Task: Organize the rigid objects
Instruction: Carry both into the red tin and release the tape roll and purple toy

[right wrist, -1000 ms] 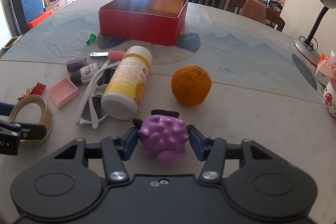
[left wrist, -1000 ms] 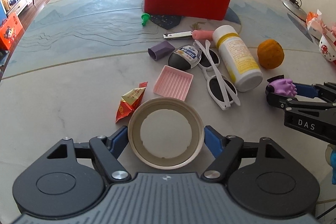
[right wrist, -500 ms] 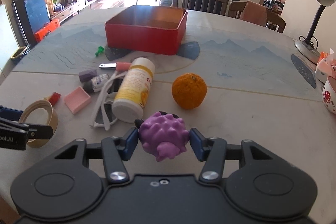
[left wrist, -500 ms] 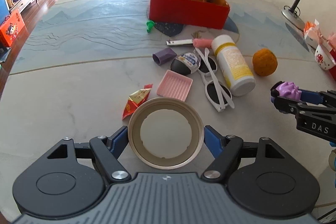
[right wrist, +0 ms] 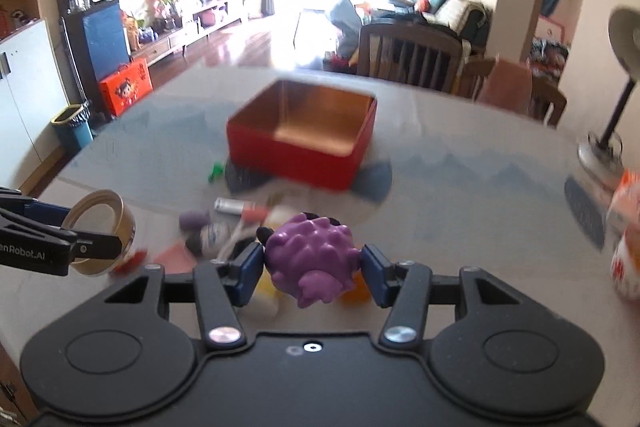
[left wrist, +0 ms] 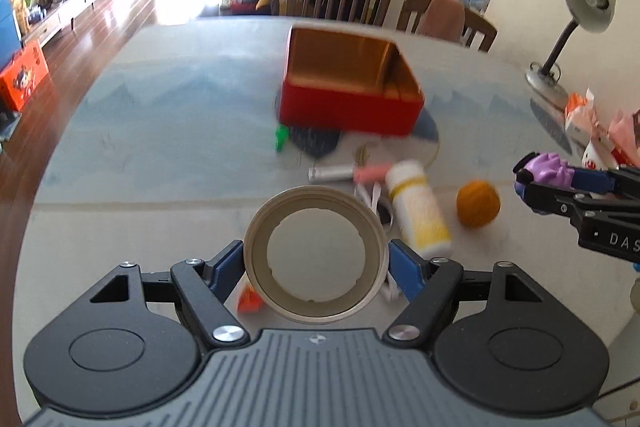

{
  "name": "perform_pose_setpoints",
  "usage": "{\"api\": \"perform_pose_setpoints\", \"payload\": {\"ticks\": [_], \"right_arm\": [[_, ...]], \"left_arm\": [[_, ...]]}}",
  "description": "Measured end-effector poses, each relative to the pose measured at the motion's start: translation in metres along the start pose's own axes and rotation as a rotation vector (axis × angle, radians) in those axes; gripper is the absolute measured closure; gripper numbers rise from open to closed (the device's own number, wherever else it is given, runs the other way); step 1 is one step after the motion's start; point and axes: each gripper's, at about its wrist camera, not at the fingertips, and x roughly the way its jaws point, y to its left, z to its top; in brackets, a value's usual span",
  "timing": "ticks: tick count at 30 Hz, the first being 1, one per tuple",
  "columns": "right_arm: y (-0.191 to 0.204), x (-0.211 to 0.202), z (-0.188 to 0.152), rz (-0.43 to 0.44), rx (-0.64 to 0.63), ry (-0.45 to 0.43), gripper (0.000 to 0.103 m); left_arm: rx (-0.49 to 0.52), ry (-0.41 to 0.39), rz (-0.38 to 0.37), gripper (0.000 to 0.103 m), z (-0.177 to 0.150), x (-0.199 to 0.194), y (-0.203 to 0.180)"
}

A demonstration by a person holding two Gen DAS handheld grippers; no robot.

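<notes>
My left gripper point(left wrist: 316, 265) is shut on a beige tape roll point(left wrist: 256, 227) and holds it above the table; the roll also shows in the right wrist view point(right wrist: 102, 231). My right gripper point(right wrist: 312, 261) is shut on a bumpy purple toy point(right wrist: 310, 259), also lifted; the toy shows at the right of the left wrist view point(left wrist: 546, 167). An open red tin box point(left wrist: 348, 103) with a gold inside stands at the back middle of the table, also in the right wrist view point(right wrist: 304, 147).
On the table in front of the box lie a white bottle point(left wrist: 418, 209), an orange point(left wrist: 478, 203), white sunglasses point(left wrist: 374, 195), a pink-handled tool point(left wrist: 348, 171), a green peg point(left wrist: 281, 138) and a red wrapper point(left wrist: 249, 303). A desk lamp point(left wrist: 576, 27) and chairs stand behind.
Both grippers have risen and tilted up with their objects still held; the table items now sit lower and farther in both views, blurred by motion.
</notes>
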Motion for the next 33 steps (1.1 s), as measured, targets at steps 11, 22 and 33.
{"api": "perform_pose_setpoints", "payload": {"ticks": [11,22,33], "right_arm": [[-0.029,0.035,0.075,0.011,-0.071,-0.07,0.05],[-0.048,0.108,0.125,0.05,-0.135,-0.064,0.05],[-0.04,0.192,0.13,0.105,-0.292,-0.005,0.05]], "left_arm": [[-0.02,-0.066,-0.004,0.026,0.088,0.023,-0.002],[-0.019,-0.059,0.011,0.026,0.171,0.091,-0.006],[-0.068,0.019,0.054,0.026,0.206,0.176,-0.003]]}}
